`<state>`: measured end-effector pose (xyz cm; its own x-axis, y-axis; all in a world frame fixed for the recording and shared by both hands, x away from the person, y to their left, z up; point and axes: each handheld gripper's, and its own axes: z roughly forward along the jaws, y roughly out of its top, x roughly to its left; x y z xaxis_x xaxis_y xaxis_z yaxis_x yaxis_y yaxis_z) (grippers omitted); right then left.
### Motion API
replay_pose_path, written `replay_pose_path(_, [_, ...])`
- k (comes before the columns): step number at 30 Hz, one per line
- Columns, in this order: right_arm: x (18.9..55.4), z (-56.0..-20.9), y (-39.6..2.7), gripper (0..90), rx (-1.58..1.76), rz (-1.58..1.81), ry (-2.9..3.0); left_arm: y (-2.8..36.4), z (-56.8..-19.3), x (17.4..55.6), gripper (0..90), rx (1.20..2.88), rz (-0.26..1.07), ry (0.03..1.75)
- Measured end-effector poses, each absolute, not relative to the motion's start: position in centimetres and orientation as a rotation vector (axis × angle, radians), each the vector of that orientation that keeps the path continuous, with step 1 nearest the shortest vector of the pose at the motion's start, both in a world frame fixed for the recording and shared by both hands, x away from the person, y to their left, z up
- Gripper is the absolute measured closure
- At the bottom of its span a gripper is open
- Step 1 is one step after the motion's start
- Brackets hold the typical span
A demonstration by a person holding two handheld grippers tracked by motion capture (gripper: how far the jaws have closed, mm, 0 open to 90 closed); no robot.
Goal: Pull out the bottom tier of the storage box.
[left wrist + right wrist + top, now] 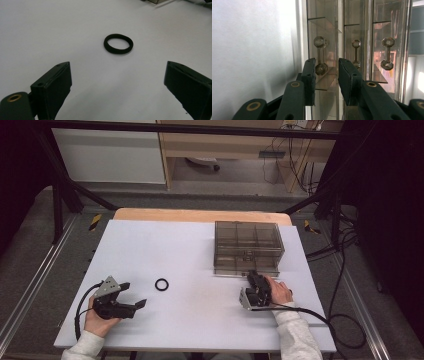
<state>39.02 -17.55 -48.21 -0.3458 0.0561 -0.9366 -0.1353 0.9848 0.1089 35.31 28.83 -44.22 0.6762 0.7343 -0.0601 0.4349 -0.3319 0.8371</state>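
A small black ring lies flat on the white table, left of the middle. My left gripper is open wide just to the ring's near left, and in the left gripper view the ring rests a little ahead of its spread jaws. A smoky clear drawer box stands at the back right. My right gripper points at the box's front. In the right gripper view its jaws stand narrowly apart around the lower end of a clear drawer handle, without clamping it.
Two more clear handles show on the box's neighbouring drawers. Cables trail from both grippers toward the table's near edge. Black frame posts and a shelf stand beyond the far edge.
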Motion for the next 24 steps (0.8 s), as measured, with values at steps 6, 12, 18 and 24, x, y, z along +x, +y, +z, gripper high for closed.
replay_pose_path(6, [38.7, -48.1, -17.6, 68.0, -0.061, 0.199, 1.916, 28.8, -44.2, 35.3, 7.4, 1.977, 0.414, 0.906])
replay_pose_path(12, [38.4, -48.1, -17.6, 68.0, -0.062, 0.198, 1.918, 28.8, -44.2, 35.3, 7.4, 1.976, 0.413, 0.905])
replay_pose_path(18, [38.1, -48.1, -17.7, 68.0, -0.056, 0.201, 1.921, 28.8, -44.2, 35.3, 7.4, 1.976, 0.413, 0.905])
replay_pose_path(24, [37.8, -48.1, -17.7, 68.0, -0.058, 0.206, 1.921, 28.8, -44.2, 35.3, 7.4, 1.976, 0.412, 0.905])
